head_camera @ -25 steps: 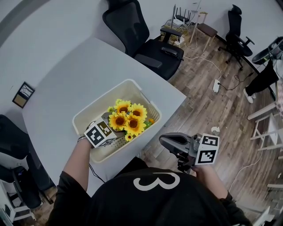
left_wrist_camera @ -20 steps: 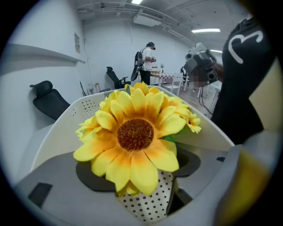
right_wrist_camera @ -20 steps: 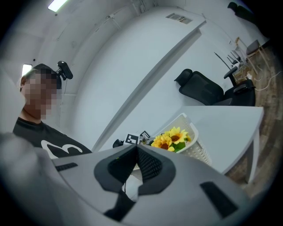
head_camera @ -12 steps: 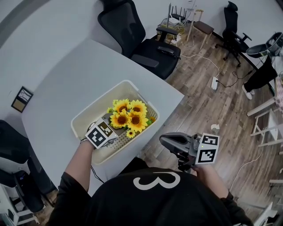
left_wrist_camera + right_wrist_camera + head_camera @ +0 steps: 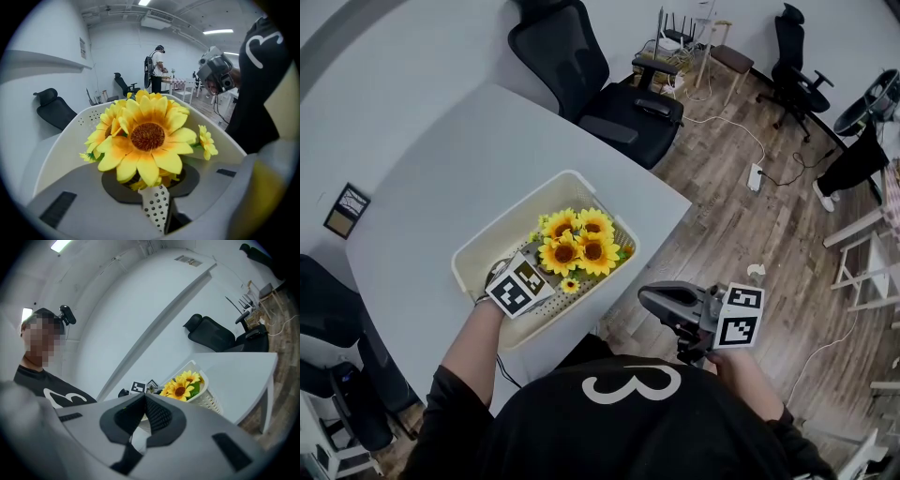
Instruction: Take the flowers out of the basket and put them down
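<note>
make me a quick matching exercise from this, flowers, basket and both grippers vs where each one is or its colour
1 flowers
2 basket
3 left gripper
4 right gripper

a on the table
b over the floor, empty
c yellow
d reaching into the basket

Pairs: 1-c, 2-a, 3-d, 4-b. The left gripper's jaws are closing on the flowers.
</note>
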Available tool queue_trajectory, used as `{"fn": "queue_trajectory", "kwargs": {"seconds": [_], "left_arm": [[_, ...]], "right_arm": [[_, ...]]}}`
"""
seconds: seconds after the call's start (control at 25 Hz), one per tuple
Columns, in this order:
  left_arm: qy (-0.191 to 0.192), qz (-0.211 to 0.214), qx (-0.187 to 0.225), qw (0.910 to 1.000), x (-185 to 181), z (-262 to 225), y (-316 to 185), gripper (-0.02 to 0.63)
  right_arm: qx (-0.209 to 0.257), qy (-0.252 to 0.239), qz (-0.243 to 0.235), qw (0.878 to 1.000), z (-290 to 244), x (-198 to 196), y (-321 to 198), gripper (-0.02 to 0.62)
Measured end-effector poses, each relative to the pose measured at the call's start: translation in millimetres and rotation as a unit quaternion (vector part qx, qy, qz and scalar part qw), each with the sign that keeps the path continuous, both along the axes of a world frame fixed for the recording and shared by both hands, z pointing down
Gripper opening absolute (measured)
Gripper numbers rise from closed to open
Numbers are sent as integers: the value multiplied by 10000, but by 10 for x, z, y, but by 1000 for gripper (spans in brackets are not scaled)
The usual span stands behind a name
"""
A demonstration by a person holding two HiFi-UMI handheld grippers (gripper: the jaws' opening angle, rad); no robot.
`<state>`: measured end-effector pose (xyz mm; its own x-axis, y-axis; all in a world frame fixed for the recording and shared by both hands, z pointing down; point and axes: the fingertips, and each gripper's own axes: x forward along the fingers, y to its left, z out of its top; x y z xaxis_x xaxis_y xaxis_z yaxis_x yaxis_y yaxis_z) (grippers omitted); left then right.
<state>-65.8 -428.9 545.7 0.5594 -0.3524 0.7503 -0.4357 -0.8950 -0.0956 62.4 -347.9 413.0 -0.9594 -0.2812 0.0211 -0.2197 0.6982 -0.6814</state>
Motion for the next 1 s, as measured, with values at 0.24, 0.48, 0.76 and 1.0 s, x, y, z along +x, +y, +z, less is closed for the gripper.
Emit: {"fn": "queue_trajectory", "kwargs": {"seconds": [0.24, 0.48, 0.76, 1.0], "left_arm": [[-177, 34, 256, 9995, -21, 24, 38, 26], [-303, 111, 229, 9992, -39, 25, 55, 23], [-416, 152, 401, 9982, -28, -11, 43, 20], [-520, 107, 571, 9970, -53, -100, -5, 20]], "right_arm": [[7, -7, -5, 10000, 30, 41, 56, 9], [19, -21, -20, 10000, 27, 34, 69, 9], [8, -22, 54, 10000, 18, 123, 68, 9], [1, -58, 53, 10000, 10, 157, 89, 9]]}}
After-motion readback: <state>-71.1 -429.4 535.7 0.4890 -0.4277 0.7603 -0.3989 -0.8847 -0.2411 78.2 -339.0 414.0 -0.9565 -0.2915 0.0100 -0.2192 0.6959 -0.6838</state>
